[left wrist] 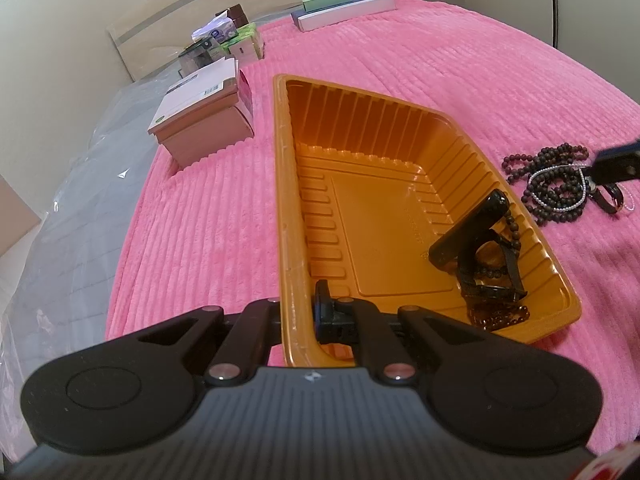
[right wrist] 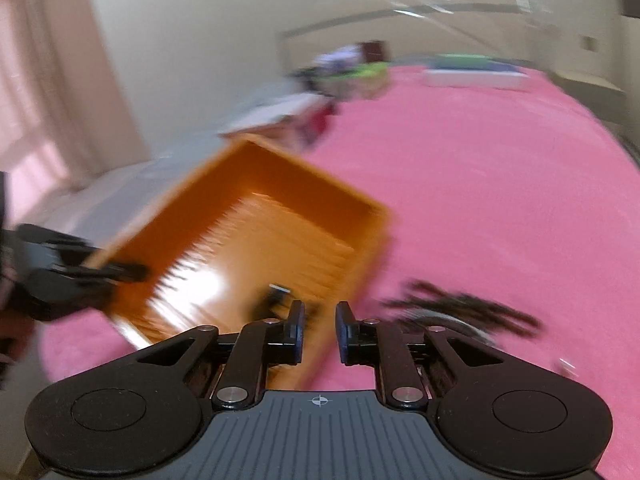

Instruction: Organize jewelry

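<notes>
An orange plastic tray point(left wrist: 316, 128) lies on the pink blanket point(left wrist: 420, 64). My left gripper point(left wrist: 301, 305) is shut on the tray's near left rim, one finger inside the wall and one outside. In the tray's near right corner lie a black watch point(left wrist: 468, 236), a dark bead bracelet and amber beads point(left wrist: 500, 318). A pile of dark bead strands point(left wrist: 556, 184) with a pearl strand lies on the blanket right of the tray. A dark tip of my right gripper point(left wrist: 614, 164) hangs over that pile. In the blurred right wrist view my right gripper point(right wrist: 319, 322) stands slightly open with nothing between its fingers.
A pink box point(left wrist: 200, 120) stands just left of the tray's far end, with packets and small boxes point(left wrist: 228, 40) behind it. Flat boxes point(left wrist: 344, 10) lie at the blanket's far edge. Clear plastic sheeting point(left wrist: 60, 208) covers the left side.
</notes>
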Motion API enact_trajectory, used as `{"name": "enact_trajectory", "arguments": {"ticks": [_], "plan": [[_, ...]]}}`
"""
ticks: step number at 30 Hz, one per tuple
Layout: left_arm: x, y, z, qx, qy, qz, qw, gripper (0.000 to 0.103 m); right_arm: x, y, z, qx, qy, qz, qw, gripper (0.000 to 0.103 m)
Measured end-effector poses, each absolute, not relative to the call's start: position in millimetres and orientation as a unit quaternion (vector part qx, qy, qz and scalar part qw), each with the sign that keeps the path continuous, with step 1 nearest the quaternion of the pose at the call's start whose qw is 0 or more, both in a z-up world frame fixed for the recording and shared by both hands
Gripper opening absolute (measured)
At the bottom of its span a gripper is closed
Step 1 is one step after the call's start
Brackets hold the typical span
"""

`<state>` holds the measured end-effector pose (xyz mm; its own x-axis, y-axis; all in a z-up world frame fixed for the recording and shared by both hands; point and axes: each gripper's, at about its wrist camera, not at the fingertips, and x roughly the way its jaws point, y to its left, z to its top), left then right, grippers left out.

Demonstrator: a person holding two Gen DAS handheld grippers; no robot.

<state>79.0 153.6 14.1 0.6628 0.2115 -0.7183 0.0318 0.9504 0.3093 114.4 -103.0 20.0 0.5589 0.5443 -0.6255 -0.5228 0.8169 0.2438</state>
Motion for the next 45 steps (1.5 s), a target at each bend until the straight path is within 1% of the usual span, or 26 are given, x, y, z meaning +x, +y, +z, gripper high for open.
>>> {"name": "enact_trajectory", "arguments": {"ticks": [5, 13, 23, 30, 31, 32, 33, 34, 38, 45], "plan": [[79, 153, 14, 0.148, 0.408, 0.052, 0.899, 0.003, 108, -160, 1, 0.012, 0.374, 0.215, 0.902, 0.024], [80, 150, 15, 0.153, 0.411, 0.055, 0.897, 0.003, 120, -217, -11, 0.009, 0.369, 0.137, 0.919, 0.025], [81, 148, 15, 0.158, 0.415, 0.058, 0.894, 0.003, 151, -196, -31, -0.078, 0.358, 0.166, 0.915, 0.025], [82, 148, 15, 0.158, 0.417, 0.058, 0.893, 0.003, 160, -188, -39, -0.096, 0.357, 0.171, 0.913, 0.024], [81, 148, 15, 0.158, 0.417, 0.059, 0.893, 0.003, 159, -188, -39, -0.096, 0.353, 0.171, 0.915, 0.023], [81, 148, 15, 0.157, 0.417, 0.059, 0.893, 0.003, 158, -187, -38, -0.098, 0.351, 0.172, 0.915, 0.012], [81, 148, 15, 0.157, 0.417, 0.059, 0.893, 0.003, 157, -187, -37, -0.1, 0.351, 0.174, 0.915, 0.006], [81, 148, 15, 0.158, 0.417, 0.059, 0.893, 0.003, 155, -186, -36, -0.102, 0.35, 0.175, 0.915, 0.002], [81, 148, 15, 0.158, 0.417, 0.059, 0.893, 0.003, 147, -184, -32, -0.114, 0.342, 0.177, 0.916, 0.001], [80, 148, 15, 0.158, 0.416, 0.059, 0.894, 0.003, 141, -194, -20, -0.092, 0.325, 0.165, 0.927, 0.001]]}}
